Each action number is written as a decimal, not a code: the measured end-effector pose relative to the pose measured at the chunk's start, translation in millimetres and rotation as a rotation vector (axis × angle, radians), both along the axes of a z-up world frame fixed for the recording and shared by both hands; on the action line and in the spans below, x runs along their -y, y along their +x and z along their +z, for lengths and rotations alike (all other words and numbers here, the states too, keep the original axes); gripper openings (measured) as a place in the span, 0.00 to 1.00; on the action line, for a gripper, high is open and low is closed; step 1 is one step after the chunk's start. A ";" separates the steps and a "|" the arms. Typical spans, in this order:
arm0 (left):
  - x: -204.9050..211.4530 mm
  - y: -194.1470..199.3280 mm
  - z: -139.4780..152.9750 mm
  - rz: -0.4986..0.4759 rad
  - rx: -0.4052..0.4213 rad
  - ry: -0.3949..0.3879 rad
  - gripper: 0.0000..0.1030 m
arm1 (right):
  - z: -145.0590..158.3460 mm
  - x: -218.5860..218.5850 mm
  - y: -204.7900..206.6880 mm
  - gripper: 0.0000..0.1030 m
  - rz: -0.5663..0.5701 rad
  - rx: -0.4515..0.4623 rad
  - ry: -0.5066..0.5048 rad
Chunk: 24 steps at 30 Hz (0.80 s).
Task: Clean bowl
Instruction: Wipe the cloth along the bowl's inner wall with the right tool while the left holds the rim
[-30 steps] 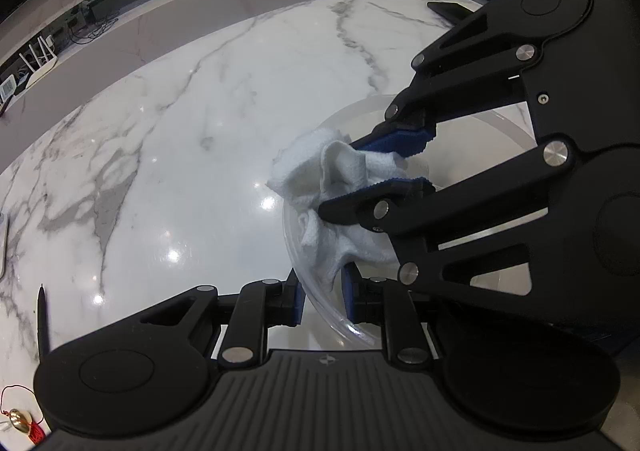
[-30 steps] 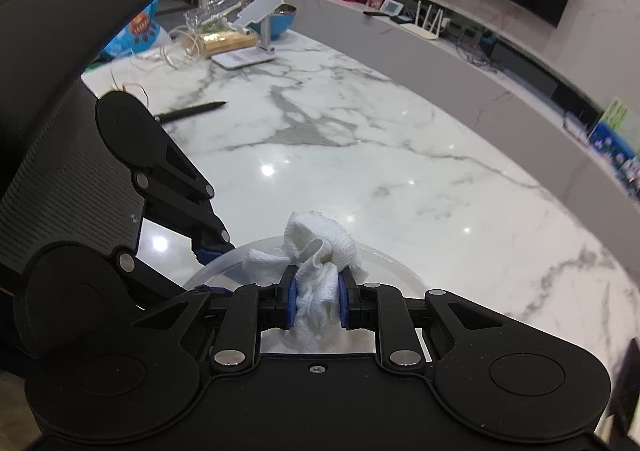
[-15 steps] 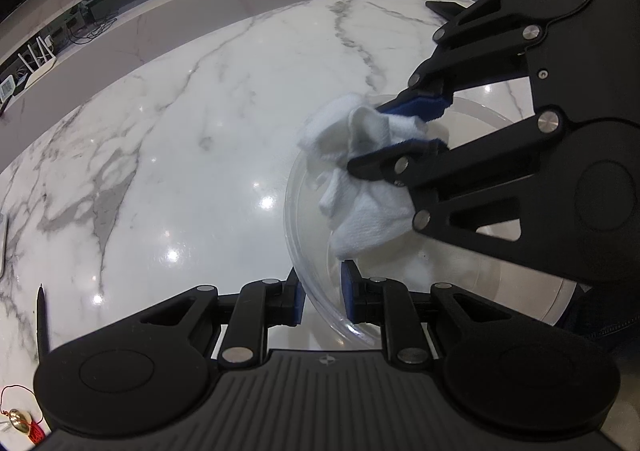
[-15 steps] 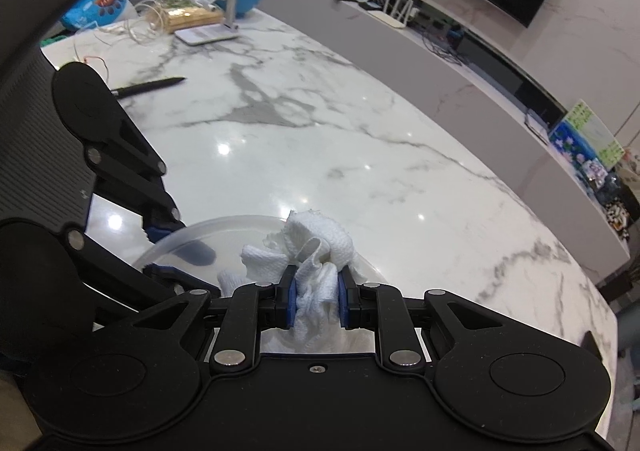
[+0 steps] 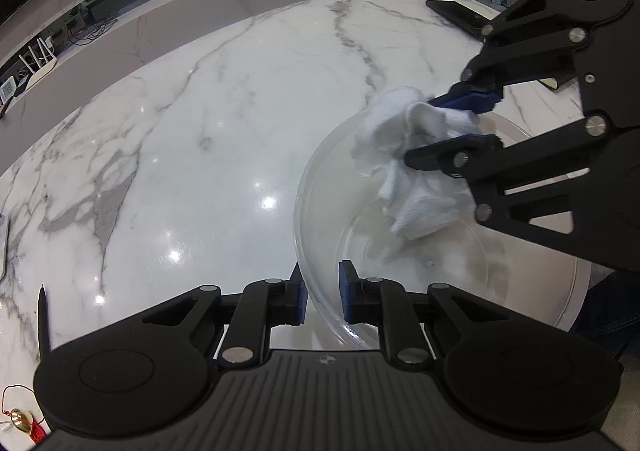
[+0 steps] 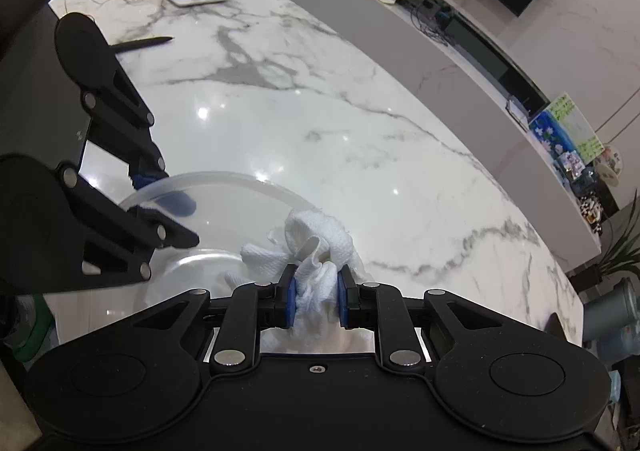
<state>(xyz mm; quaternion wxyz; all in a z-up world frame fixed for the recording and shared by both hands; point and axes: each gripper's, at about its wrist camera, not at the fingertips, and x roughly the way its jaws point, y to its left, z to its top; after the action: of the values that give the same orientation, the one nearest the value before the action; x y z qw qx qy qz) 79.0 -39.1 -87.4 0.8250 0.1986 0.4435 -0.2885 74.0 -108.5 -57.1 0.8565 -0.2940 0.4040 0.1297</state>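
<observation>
On the marble table [image 5: 224, 139], the left gripper [image 5: 323, 293] pinches the near rim of the clear bowl [image 5: 320, 187], jaws closed on its wall. Over the bowl's far side, the right gripper [image 6: 316, 301] clamps a crumpled white cloth [image 5: 404, 155].
</observation>
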 end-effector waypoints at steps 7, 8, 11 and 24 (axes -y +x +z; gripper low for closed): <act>1.0 -1.7 -0.6 -0.019 0.000 0.000 0.15 | -0.2 3.2 -2.2 0.16 -0.006 0.001 0.000; 0.8 -1.8 -0.8 -0.020 -0.001 -0.001 0.15 | -0.8 3.1 -1.2 0.16 -0.006 0.003 0.000; 0.3 -2.0 -0.7 -0.022 -0.005 -0.005 0.16 | -1.7 2.9 1.5 0.16 -0.008 0.010 0.009; -1.1 -1.2 -1.0 -0.015 -0.008 -0.009 0.17 | -2.9 3.9 14.4 0.16 0.011 0.017 0.126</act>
<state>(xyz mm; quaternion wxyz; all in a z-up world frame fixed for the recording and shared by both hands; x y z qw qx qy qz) 77.8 -38.0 -88.4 0.8218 0.1972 0.4441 -0.2976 88.4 -112.4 -60.0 0.8760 -0.2428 0.3862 0.1569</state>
